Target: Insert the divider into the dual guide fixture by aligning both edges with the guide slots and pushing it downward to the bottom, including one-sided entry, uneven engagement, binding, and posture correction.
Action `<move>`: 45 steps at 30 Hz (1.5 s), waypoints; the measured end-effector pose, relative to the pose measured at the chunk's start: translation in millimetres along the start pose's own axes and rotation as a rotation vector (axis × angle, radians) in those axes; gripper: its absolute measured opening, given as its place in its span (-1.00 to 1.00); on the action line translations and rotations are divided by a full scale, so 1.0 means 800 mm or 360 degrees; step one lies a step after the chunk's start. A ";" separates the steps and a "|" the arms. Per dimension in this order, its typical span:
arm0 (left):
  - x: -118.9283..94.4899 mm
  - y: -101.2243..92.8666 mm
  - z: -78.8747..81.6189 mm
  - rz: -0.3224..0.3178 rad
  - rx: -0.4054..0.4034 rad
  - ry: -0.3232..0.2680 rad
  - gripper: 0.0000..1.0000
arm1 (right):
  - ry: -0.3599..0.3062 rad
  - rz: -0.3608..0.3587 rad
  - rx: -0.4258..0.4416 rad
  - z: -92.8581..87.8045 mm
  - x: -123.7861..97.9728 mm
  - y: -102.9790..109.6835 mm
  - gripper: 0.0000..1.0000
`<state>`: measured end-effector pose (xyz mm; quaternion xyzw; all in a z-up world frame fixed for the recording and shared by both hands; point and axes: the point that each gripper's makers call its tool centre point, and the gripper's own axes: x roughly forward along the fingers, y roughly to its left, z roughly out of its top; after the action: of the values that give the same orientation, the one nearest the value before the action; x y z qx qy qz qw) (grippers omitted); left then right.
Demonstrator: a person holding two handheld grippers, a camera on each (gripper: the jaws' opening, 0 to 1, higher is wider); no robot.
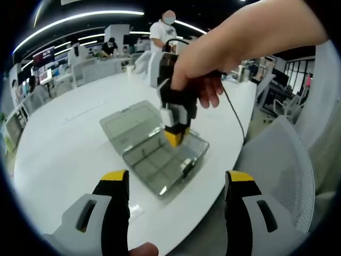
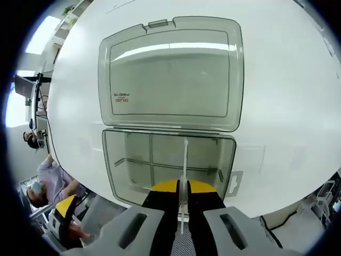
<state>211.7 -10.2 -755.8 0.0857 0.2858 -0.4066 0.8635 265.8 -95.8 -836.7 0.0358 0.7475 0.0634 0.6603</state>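
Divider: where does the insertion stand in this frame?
Done: the clear organizer box lies on the white table with its lid folded flat open. In hand: the right gripper pinches the thin divider over the box's compartments, seemingly edge-on to them. The left gripper is open, held back from the box. Left: whether the divider's edges have entered any slots cannot be told; pushing it to the bottom remains.

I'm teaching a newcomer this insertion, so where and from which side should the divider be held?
Pinch the thin divider by its upper edge, flat faces between the jaws, coming from above the open organizer box. It stands edge-on over the compartments, as the right gripper grips it.
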 end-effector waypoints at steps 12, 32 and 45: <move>-0.001 0.001 0.003 0.0000 0.0003 -0.0005 0.43 | 0.0000 -0.0005 0.0019 -0.011 -0.008 0.005 -1.00; -0.003 0.001 0.002 0.0002 0.0008 -0.0001 0.43 | -0.0017 0.0005 0.0015 -0.005 0.001 0.003 -1.00; -0.004 0.003 0.002 0.0010 0.0001 -0.0006 0.43 | -0.0013 0.0018 -0.0015 -0.001 0.002 0.001 -1.00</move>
<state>212.7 -7.2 -753.2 0.0862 0.2836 -0.4042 0.8653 264.8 -94.6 -838.0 0.0373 0.7442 0.0704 0.6632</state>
